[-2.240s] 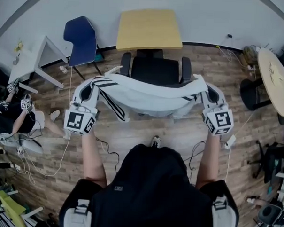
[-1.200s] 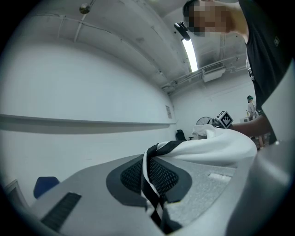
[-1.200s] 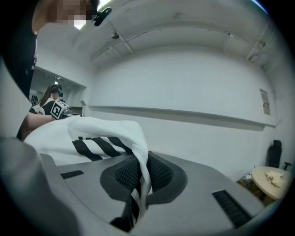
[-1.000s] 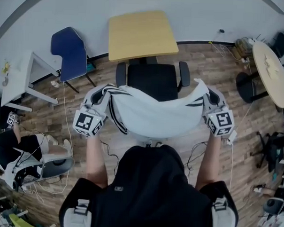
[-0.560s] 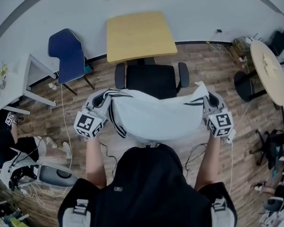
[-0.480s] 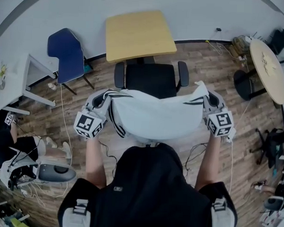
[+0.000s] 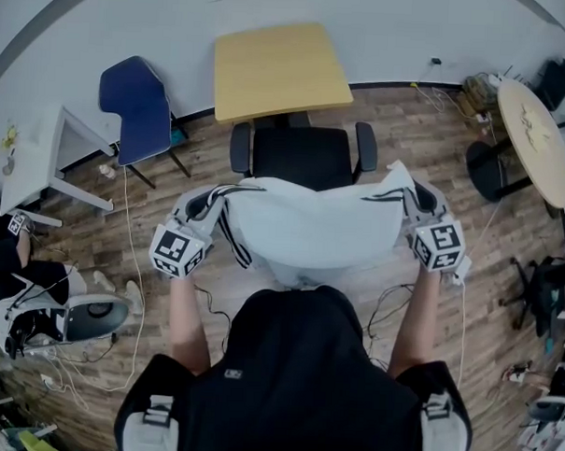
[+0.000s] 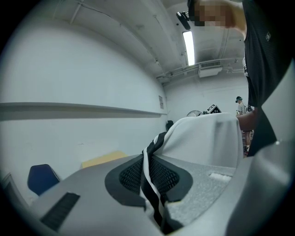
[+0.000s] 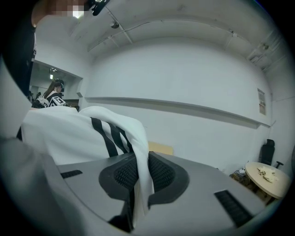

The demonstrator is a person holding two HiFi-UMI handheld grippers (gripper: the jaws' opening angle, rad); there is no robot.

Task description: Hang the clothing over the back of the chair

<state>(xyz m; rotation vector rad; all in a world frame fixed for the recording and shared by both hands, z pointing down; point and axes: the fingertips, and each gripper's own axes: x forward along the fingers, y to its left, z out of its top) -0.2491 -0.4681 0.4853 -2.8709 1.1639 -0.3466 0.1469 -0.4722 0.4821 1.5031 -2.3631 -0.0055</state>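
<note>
Head view, count: two grippers, one garment, two chairs, three tables.

Garment [image 7: 310, 226]: one piece, white with black stripes. It is spread wide between the two grippers, on the person's side of the black office chair [image 7: 302, 155]. It overlaps the chair's near edge as seen from above; I cannot tell whether the cloth touches the chair back. The chair's seat and two armrests show beyond the cloth.

Left gripper [image 7: 205, 201]: in its own view, the left gripper [image 8: 150, 174] has both jaws pressed together on a black-and-white striped edge of the garment [image 8: 207, 138], which rises away from the pads.

Right gripper [image 7: 416, 194]: in its own view, the right gripper [image 9: 136, 177] has its jaws clamped on a white fold of the garment [image 9: 69, 133]. Three black stripes are countable just above the pads.

One marker cube on each gripper, two in all.

Surroundings: one yellow table [image 7: 281, 68] beyond the office chair; one blue chair [image 7: 136, 97] to its left; one white table [image 7: 38, 158] at far left; one round table [image 7: 538, 145] at far right. Wood floor [image 7: 261, 294], loose cables. A second person [image 7: 5, 269] sits at the left edge.
</note>
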